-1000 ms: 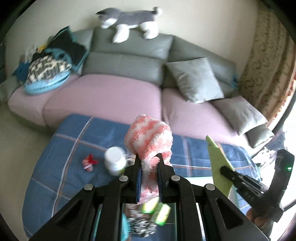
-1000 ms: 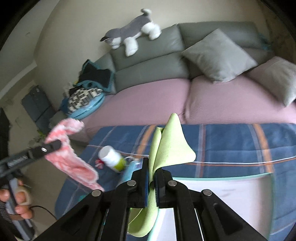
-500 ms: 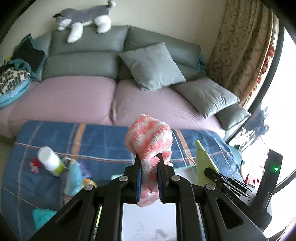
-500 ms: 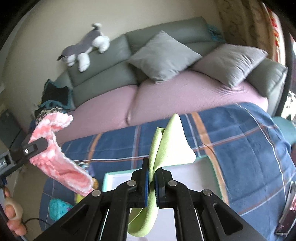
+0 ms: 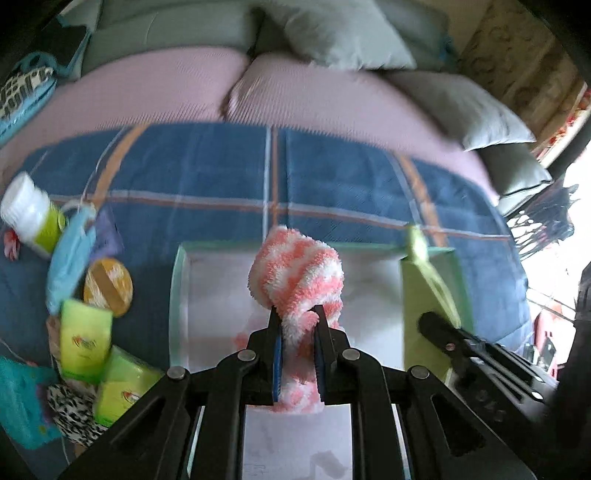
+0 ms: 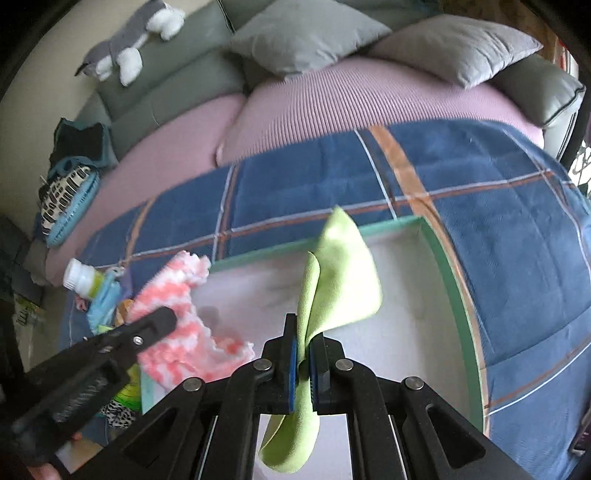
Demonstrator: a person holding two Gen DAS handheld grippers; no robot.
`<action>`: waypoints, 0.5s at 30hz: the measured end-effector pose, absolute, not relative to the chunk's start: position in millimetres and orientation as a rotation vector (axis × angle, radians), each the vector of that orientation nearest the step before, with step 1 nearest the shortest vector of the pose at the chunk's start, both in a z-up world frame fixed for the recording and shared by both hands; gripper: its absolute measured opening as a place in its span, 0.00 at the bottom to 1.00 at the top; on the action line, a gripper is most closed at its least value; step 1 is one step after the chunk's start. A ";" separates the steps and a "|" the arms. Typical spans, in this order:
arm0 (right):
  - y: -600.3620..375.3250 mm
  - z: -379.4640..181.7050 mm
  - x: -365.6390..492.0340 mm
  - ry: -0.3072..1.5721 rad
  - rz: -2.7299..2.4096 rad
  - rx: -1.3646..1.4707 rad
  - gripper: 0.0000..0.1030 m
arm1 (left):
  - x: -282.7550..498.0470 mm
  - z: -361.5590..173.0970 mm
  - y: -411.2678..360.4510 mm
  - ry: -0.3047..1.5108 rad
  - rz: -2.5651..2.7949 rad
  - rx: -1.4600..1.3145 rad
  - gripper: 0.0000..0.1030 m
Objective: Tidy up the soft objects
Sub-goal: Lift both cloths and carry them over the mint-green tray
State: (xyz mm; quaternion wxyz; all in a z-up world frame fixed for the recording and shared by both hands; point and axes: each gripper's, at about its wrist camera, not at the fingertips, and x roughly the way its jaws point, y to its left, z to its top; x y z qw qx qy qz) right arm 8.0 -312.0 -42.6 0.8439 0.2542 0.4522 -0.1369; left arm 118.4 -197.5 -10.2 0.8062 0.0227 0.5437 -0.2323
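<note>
Left wrist view: the left gripper (image 5: 297,325) pinches a pink-and-white fuzzy sock (image 5: 297,273), which bulges above the fingertips and hangs over a white tray (image 5: 177,291) with a green rim. The tray lies on a blue plaid blanket (image 5: 207,173). At right, the right gripper (image 5: 434,325) comes in from the corner with a green cloth (image 5: 424,280) held over the tray's right side. Left of the tray lies a blurred heap: one white-capped bottle (image 5: 27,214), one light blue cloth (image 5: 68,258), one yellow round (image 5: 108,287), what look like three green packs (image 5: 85,339), and a spotted fabric (image 5: 74,417). Two grey cushions (image 5: 343,33) rest on the pink sofa (image 5: 155,88) behind.

Right wrist view: the right gripper (image 6: 303,345) is clamped on the green cloth (image 6: 343,280), which stands above the fingers and droops below them, over the tray (image 6: 458,295). The left gripper (image 6: 162,321) holds the sock (image 6: 177,317) at the tray's left edge, hiding most of the heap. One plush dog (image 6: 129,44) lies on the sofa back.
</note>
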 end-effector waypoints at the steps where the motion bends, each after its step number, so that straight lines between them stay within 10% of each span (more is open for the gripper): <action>1: -312.0 -42.6 8.0 0.955 -0.289 0.537 0.05 | 118.1 -14.3 -197.1 1.173 -0.482 0.050 0.14; 15: -322.2 -69.2 5.1 1.088 -0.403 0.476 0.08 | 109.3 -31.3 -195.3 1.214 -0.439 0.137 0.15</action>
